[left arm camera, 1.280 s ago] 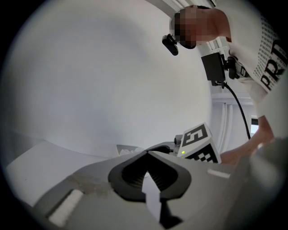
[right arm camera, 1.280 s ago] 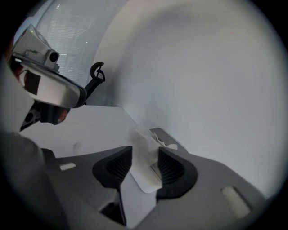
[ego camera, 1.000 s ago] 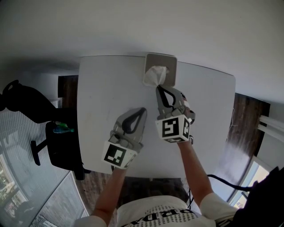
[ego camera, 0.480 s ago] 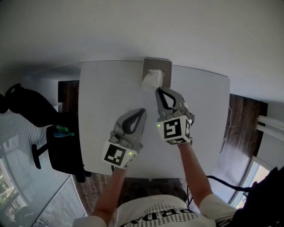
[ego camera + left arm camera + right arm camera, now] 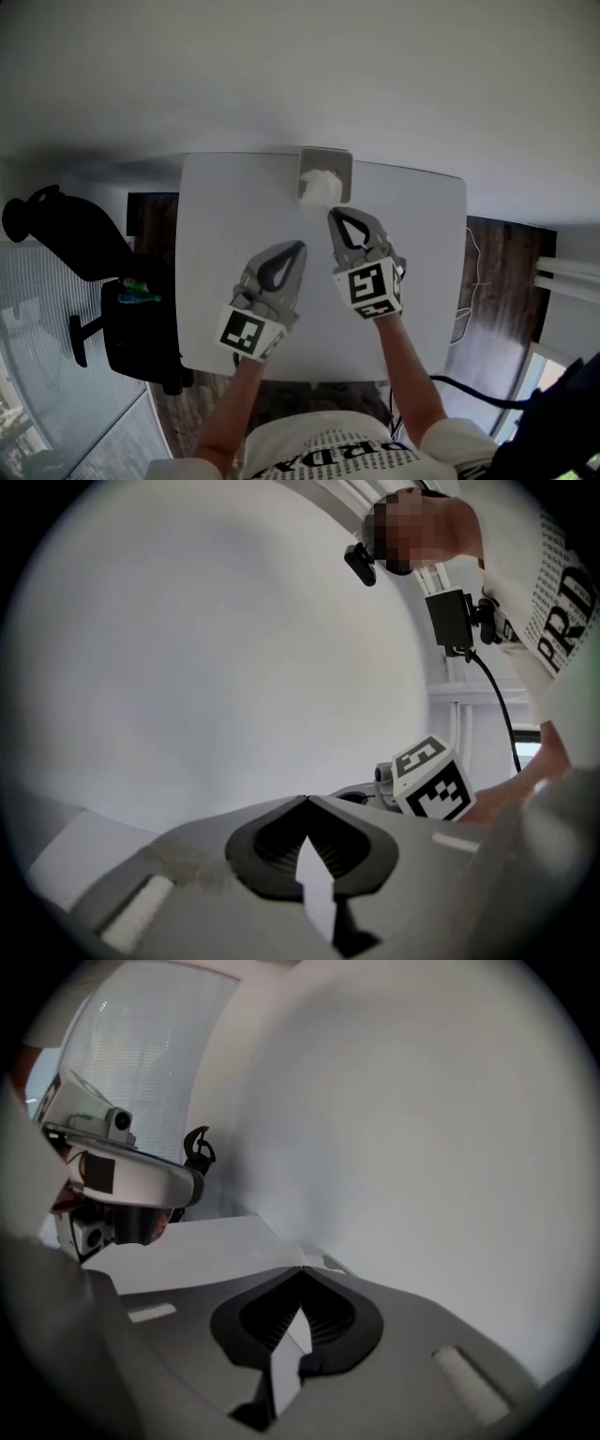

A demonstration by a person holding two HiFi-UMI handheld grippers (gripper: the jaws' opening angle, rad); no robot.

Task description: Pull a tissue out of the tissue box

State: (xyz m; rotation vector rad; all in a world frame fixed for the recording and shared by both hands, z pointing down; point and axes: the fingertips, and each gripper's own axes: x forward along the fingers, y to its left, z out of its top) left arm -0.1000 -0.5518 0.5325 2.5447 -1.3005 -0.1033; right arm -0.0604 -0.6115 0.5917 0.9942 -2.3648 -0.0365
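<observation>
Head view has the tissue box (image 5: pixel 325 160) at the far edge of the white counter (image 5: pixel 225 216), against the wall (image 5: pixel 300 66), with a tissue (image 5: pixel 320 185) bunched up out of its slot. The right gripper (image 5: pixel 330 214) points at it, tips just short of the tissue; its jaws are closed on nothing, as the right gripper view confirms. The left gripper (image 5: pixel 301 246) sits nearer the person, jaws also closed and empty, well apart from the box.

Main risk, as I judge it: nothing steadies the box. It looks light, so a pull could drag or lift it with the tissue, or tip it off the counter's edge. A pinch on a mere corner may tear the sheet.

The counter is bare and smooth. Dark wood floor (image 5: pixel 497 272) lies on both sides, with a black chair (image 5: pixel 141 323) to the left.
</observation>
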